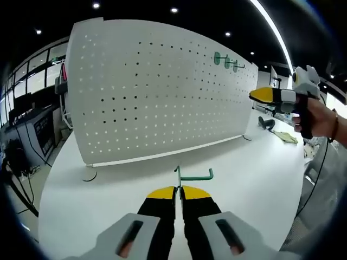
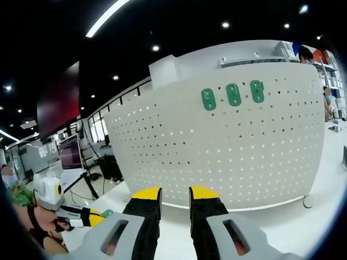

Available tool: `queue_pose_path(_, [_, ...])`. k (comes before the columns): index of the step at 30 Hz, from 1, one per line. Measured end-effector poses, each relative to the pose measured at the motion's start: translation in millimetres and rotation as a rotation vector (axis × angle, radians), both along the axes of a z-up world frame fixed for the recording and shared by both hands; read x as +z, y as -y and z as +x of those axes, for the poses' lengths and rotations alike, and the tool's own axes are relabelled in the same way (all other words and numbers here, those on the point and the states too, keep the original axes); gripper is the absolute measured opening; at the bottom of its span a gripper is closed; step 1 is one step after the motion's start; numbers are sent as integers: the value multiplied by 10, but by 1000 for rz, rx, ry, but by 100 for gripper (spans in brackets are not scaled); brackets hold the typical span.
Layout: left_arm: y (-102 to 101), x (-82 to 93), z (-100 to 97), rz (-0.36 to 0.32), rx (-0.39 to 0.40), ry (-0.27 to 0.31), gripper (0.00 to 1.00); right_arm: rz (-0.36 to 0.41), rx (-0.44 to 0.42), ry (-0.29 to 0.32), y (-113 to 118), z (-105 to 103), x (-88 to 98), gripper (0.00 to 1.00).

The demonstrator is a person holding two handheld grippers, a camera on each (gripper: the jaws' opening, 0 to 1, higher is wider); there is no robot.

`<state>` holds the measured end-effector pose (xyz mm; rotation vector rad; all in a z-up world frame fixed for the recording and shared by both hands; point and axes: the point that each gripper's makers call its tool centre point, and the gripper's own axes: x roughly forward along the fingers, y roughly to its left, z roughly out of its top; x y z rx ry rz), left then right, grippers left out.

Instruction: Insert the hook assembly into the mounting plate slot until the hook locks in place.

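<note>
Now, left gripper (image 1: 178, 189): jaws together, clamped on green hook (image 1: 191, 176); its stem stands up btwn the yellow tips, arm runs off to one side just above them.
Right gripper (image 2: 175, 193): jaws apart, nothing btwn them; seen from left gripper view it's up off the table, held in a hand (image 1: 320, 120), yellow tip toward the board.
Pegboard (image 1: 157, 86): white, perforated, upright on white table (image 1: 260, 173), ahead of both sets of jaws, well apart from left tips.
Mounted hooks (image 2: 233, 95): three green ones in a row on the board, above and beyond right jaws; hooks still apart from the held one.
Left gripper in right gripper view: low, beside right jaws, by person's hand (image 2: 40, 222).
</note>
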<state>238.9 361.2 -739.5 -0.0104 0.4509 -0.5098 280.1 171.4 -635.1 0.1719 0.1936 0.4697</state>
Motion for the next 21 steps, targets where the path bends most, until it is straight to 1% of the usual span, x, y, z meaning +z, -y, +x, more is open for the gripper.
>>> queue_pose_path(1, [24, 47, -33, -15, 1, 3, 4, 3, 5, 0, -13, -20, 0, 19])
queue_pose_path(2, [37, 82, -46, -21, 4, 13, 4, 11, 11, -2, -29, -42, 2, 19])
queue_pose_path(5, [79, 170, -106, -36, 7, 22, 4, 31, 36, -8, -106, -135, 0, 19])
queue_pose_path(7, [108, 239, -135, -47, 6, 38, 4, 23, 47, -4, -143, -184, -5, 19])
queue_pose_path(9, [128, 294, -166, -57, 8, 44, 4, 43, 70, -11, -206, -252, -6, 19])
queue_pose_path(12, [169, 384, -213, -83, 6, 57, 4, 42, 92, -12, -273, -332, -10, 19])
queue_pose_path(14, [232, 450, -255, -93, -23, 75, 4, 52, 100, 4, -307, -380, 27, 19])
queue_pose_path(16, [276, 527, -289, -114, -28, 91, 4, 68, 120, -1, -352, -421, 44, 20])
queue_pose_path(19, [341, 629, -332, -141, -43, 113, 4, 79, 136, 15, -394, -481, 100, 20])
queue_pose_path(21, [372, 667, -362, -145, -46, 118, 4, 96, 144, 19, -412, -528, 136, 20])
